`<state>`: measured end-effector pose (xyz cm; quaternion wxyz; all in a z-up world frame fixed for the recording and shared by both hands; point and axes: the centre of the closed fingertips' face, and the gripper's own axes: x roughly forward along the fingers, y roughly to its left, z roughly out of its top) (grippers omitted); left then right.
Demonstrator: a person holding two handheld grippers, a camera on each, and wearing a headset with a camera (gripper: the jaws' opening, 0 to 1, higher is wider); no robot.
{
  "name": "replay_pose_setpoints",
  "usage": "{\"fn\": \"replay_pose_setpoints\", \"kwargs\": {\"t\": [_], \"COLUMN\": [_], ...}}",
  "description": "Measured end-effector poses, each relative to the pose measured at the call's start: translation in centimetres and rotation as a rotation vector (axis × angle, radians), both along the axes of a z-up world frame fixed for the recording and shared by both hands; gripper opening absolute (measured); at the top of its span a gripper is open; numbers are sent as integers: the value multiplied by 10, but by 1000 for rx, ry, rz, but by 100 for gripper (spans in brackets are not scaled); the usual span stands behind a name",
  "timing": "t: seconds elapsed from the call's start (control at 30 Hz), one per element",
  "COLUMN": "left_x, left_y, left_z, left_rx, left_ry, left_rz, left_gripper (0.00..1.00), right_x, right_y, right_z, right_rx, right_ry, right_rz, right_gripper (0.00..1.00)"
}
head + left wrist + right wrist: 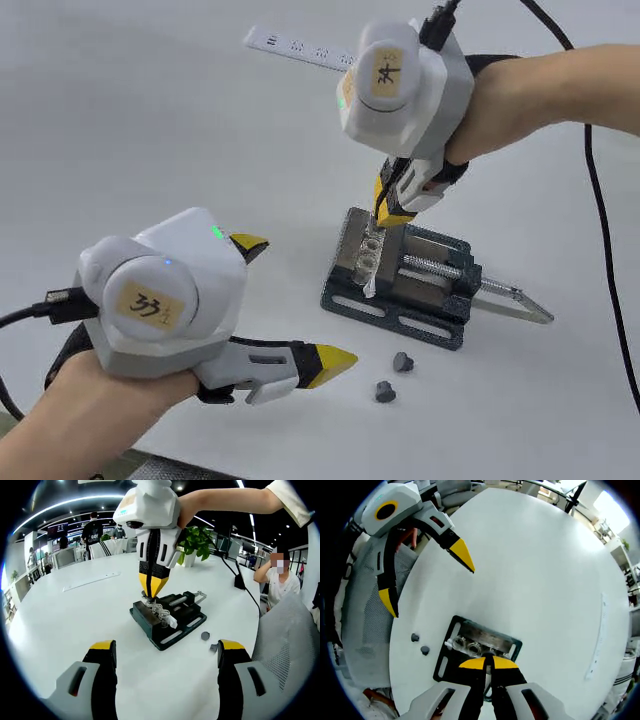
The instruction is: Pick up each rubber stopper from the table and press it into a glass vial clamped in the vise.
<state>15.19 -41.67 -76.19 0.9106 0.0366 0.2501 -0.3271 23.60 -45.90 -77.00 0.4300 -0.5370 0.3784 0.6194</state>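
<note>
My left fingers (330, 365) gape empty near two stoppers (403, 361) on the surface (150, 120), likely light and squashy, best pinched across the head; my right fingers (392, 213) sit shut over the vials (367, 262) in the vise (440, 328).

Open-plan office with a seated person (278, 582), potted plant (198, 543), strip lights (60, 505).

Vise (400, 315) sits on the table (150, 130), right of centre in the head view, its screw handle (515, 298) sticking out to the right. Vials (368, 262) stand in a row between its jaws at the left end. Right gripper (390, 214) is directly above the far vial. Two stoppers (403, 361) (385, 392) lie just in front of the vise, close together, apart. Left gripper (300, 302) is left of them. Power strip (300, 48) lies far behind.
</note>
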Motion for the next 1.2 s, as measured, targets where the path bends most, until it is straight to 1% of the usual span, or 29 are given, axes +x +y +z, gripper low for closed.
{"fn": "replay_pose_setpoints", "kwargs": {"t": [0.03,0.07,0.1,0.23,0.33,0.5,0.67,0.73,0.8,0.83,0.87,0.9,0.97,1.03,1.07,1.2], "left_x": [0,-1,-1,-1,-1,-1,-1,-1,-2,-2,-2,-2,-2,-2,-1,-1], "left_y": [0,0,0,1,2,4,6,6,7,7,7,7,7,6,7,7], "left_z": [0,-1,-1,1,1,2,3,3,3,3,3,3,3,3,3,4], "left_rx": [2,4,5,5,7,10,12,13,15,16,16,17,17,16,16,17], "left_ry": [0,-1,0,-2,-2,-2,-1,-1,0,-1,0,0,0,-1,-1,-2], "left_rz": [-1,-3,-4,-2,-1,4,6,6,5,4,4,3,3,3,4,1], "left_gripper": [82,82,82,82,82,82,82,82,82,82,82,82,82,82,82,82], "right_x": [-1,-3,-1,-1,2,3,5,5,8,9,9,7,6,1,-2,-8], "right_y": [0,-1,0,0,0,0,0,1,1,1,0,-2,-3,-3,-3,-6], "right_z": [0,1,1,0,-1,-1,0,0,1,2,2,3,4,6,6,9], "right_rx": [10,17,21,42,43,50,69,79,87,92,97,97,110,128,143,179], "right_ry": [3,6,7,7,12,10,19,13,5,6,10,15,8,23,36,44], "right_rz": [15,10,7,22,23,50,47,39,37,20,18,19,17,-1,-8,-27], "right_gripper": [0,0,0,0,0,0,0,1,7,11,15,17,19,23,27,35]}}
